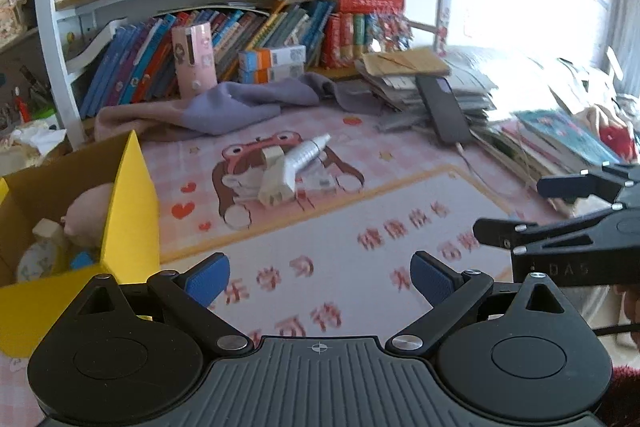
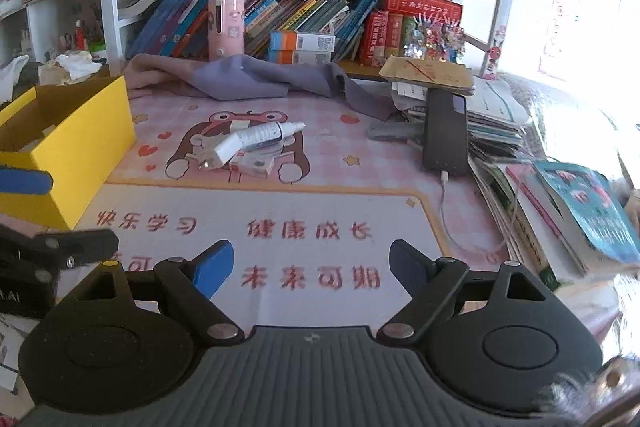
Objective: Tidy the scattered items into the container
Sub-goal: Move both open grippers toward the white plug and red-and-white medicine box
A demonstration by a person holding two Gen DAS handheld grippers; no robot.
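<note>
A: Both tongs, left gripper (image 1: 320, 281) and right gripper (image 2: 312, 269), are held wide open, nothing gripped. The tube (image 2: 264, 135), plug (image 2: 222, 151) and small box (image 2: 256, 165) are piled ahead.

B: Light, rigid stuff, probably slippery; the tube is best pinched mid-body. Yellow box (image 2: 80, 147) sits left, on a printed mat (image 2: 320, 203), shelves behind.

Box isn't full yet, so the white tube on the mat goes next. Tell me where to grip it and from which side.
Grip the white tube across its ribbed round body, midway along, coming from above. It lies tilted, its flat end propped on the white plug and small carton, nozzle pointing right, so the middle is clear. The right claw is open and faces it; the yellow box sits left.
</note>
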